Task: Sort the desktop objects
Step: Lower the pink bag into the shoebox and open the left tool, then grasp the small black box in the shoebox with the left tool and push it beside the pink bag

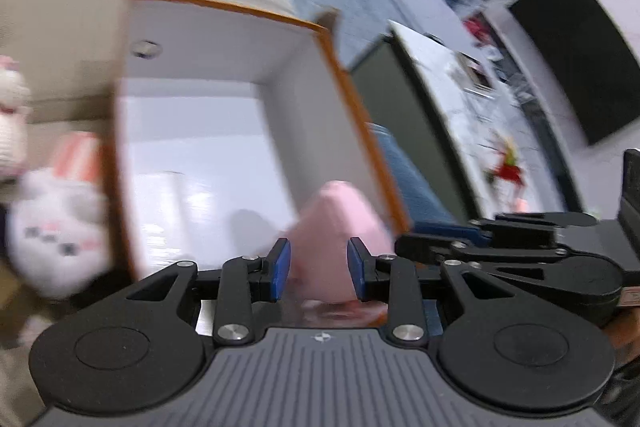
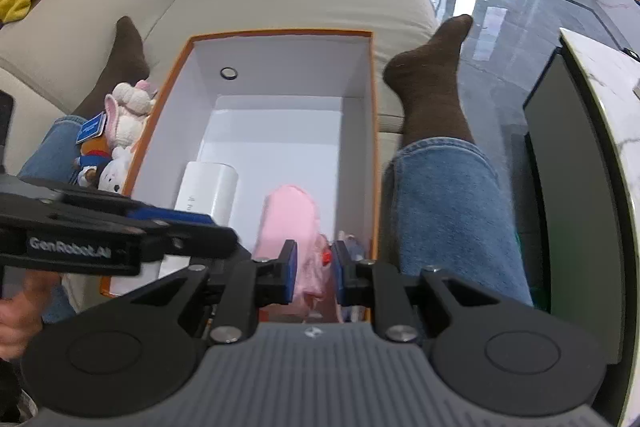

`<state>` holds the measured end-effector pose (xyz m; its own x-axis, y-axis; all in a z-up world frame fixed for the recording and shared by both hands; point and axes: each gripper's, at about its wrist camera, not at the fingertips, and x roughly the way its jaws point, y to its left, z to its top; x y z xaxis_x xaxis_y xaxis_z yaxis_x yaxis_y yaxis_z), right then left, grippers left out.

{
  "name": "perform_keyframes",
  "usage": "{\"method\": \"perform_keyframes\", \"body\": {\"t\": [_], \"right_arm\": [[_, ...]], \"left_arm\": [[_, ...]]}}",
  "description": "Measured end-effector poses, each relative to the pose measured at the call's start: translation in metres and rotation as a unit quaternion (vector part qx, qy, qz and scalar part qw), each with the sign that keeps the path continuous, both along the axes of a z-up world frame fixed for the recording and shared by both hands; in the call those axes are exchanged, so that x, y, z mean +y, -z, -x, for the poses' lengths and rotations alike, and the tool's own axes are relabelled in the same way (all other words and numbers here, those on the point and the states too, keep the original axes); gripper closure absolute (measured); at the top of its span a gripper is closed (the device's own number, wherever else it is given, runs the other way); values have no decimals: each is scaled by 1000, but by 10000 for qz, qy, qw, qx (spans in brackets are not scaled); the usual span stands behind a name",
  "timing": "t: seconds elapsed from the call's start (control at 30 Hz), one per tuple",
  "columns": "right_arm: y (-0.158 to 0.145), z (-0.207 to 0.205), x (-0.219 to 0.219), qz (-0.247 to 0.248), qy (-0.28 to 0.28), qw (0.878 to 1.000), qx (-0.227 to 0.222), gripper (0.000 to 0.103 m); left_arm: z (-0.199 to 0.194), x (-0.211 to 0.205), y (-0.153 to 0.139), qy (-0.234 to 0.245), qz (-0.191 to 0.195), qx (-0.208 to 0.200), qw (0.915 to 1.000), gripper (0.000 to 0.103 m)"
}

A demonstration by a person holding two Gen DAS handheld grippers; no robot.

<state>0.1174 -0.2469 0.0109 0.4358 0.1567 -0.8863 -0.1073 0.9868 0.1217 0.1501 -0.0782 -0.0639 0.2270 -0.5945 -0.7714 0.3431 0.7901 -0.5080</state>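
One box (image 2: 256, 75), orange-rimmed and white inside, lies between the person's two legs; in it are one white cylinder (image 2: 208, 191) and one pink soft toy (image 2: 288, 219), with a small ring (image 2: 228, 73) on its far wall. Several plush toys (image 2: 120, 131) are heaped just outside its left edge. Both grippers hover at the near end: the right gripper (image 2: 313, 273) has its fingers clamped on the pink toy; the left gripper (image 1: 318, 269) has its fingers around it, grip uncertain. The far half of the box floor is bare.
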Motion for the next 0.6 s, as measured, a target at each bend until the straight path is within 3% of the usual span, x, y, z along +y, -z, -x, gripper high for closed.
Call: {"method": "perform_keyframes", "body": {"t": [0.27, 0.3, 0.33, 0.4, 0.6], "right_arm": [[26, -13, 15, -263, -53, 9993, 260, 71], [27, -14, 15, -293, -67, 9991, 286, 79], [28, -14, 14, -359, -71, 9988, 337, 86], [28, -11, 11, -370, -71, 9985, 407, 88], [30, 1, -4, -315, 18, 9983, 486, 90]], "left_arm": [[2, 8, 20, -216, -408, 247, 9986, 65], [3, 6, 19, -193, -463, 213, 9985, 62], [5, 3, 18, -151, -483, 184, 9986, 52], [6, -1, 17, -87, -464, 173, 9987, 44], [12, -21, 19, -7, -1087, 104, 9940, 44]]}}
